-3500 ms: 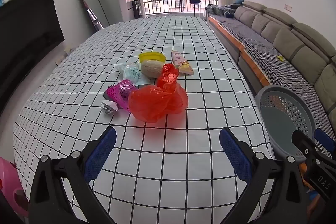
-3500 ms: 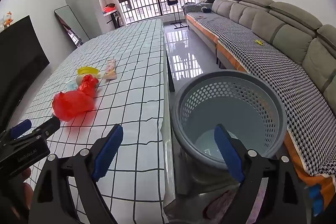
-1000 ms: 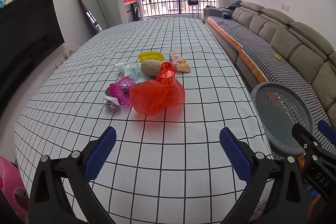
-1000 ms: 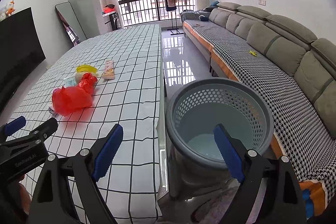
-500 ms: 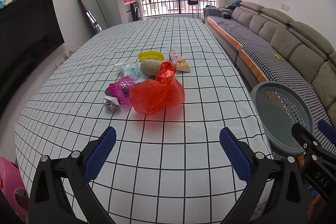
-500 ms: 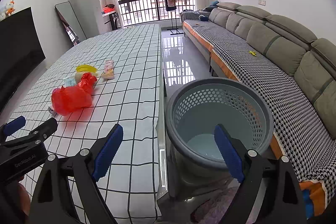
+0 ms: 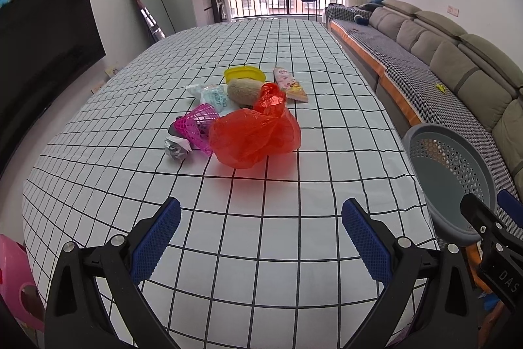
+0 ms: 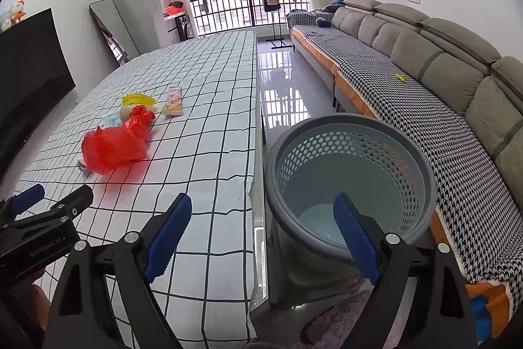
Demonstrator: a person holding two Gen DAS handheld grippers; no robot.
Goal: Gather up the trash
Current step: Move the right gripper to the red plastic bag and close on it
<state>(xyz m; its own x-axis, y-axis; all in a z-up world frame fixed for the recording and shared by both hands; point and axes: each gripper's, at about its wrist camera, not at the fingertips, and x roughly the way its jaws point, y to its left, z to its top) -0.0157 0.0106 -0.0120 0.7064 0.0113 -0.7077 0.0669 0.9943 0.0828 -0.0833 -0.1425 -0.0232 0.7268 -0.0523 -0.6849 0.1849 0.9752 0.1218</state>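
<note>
While pulled slightly back from the table (image 7: 261, 251), left gripper (image 7: 261, 228) and right gripper (image 8: 261, 228) both spread wide, empty. Red bag (image 7: 255, 136) and surrounding litter untouched mid-table; grey basket (image 8: 421, 162) empty at right. Collection apparently not begun.

I see a grid-cloth counter (image 7: 261, 237), red plastic bag (image 7: 253, 138), pink mesh net (image 7: 196, 126), crumpled paper (image 7: 176, 148), yellow dish (image 7: 244, 74), snack wrapper (image 7: 291, 85).
</note>
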